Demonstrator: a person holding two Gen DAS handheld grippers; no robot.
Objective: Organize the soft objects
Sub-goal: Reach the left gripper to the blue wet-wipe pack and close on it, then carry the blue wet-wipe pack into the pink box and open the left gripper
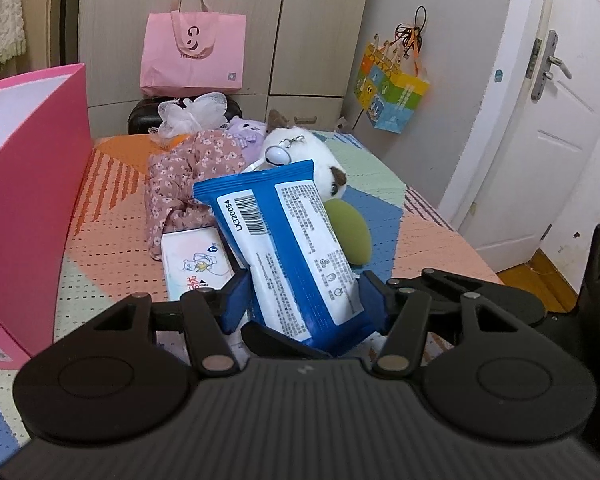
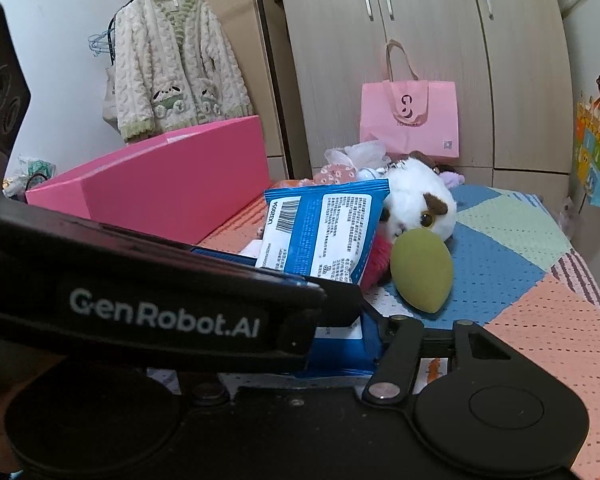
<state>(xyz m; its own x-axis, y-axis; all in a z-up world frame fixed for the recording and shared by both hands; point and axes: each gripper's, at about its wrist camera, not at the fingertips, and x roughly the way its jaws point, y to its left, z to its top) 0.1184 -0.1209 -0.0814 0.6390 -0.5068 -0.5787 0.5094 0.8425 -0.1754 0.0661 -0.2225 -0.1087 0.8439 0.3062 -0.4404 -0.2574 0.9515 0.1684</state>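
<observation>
On the bed [image 1: 428,240], the left gripper [image 1: 300,296] clamps the wipes pack [image 1: 288,248] for boxing; right gripper's [image 2: 364,336] state unclear.

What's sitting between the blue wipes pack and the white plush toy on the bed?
In the right wrist view, a green egg-shaped sponge lies beside the blue wipes pack, in front of the white plush toy; something pink and fuzzy peeks out between pack and sponge.

Matte black left gripper [image 1: 302,300] body, ribbed behind the jaws, round caps either side, silver rivets on the linkage arms, blue pads [image 1: 236,300] at the fingers. Same build on the right gripper [image 2: 364,336]; white "GenRobot.AI" lettering.
</observation>
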